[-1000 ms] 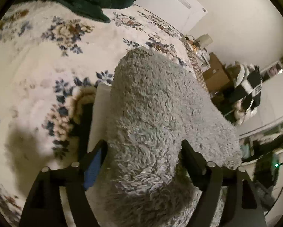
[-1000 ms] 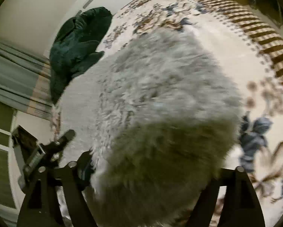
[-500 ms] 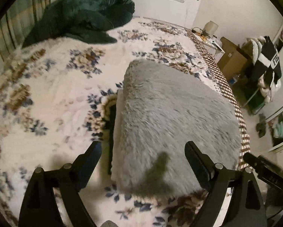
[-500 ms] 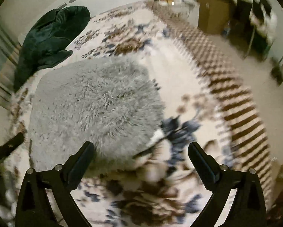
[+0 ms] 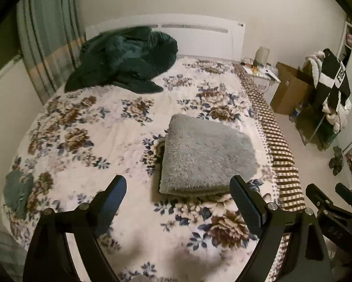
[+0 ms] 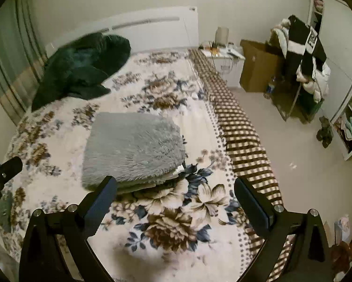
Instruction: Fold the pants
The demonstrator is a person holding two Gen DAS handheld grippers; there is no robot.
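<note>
— Left wrist view: where are the pants (image 5: 206,159)?
— Folded in a fuzzy grey stack on the floral bed (image 5: 86,127).
— And the claws?
— The left gripper (image 5: 178,198) and right gripper (image 6: 174,198) are both spread, empty, apart from it. Folding looks finished; at most a tidy-up remains.

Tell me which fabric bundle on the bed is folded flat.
The grey fluffy pants, a neat rectangle near the bed's striped edge. The dark green blanket lies crumpled by the headboard.

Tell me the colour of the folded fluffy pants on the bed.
Light grey. The folded fluffy pants show best in the left wrist view, lying on the floral bedspread.
</note>
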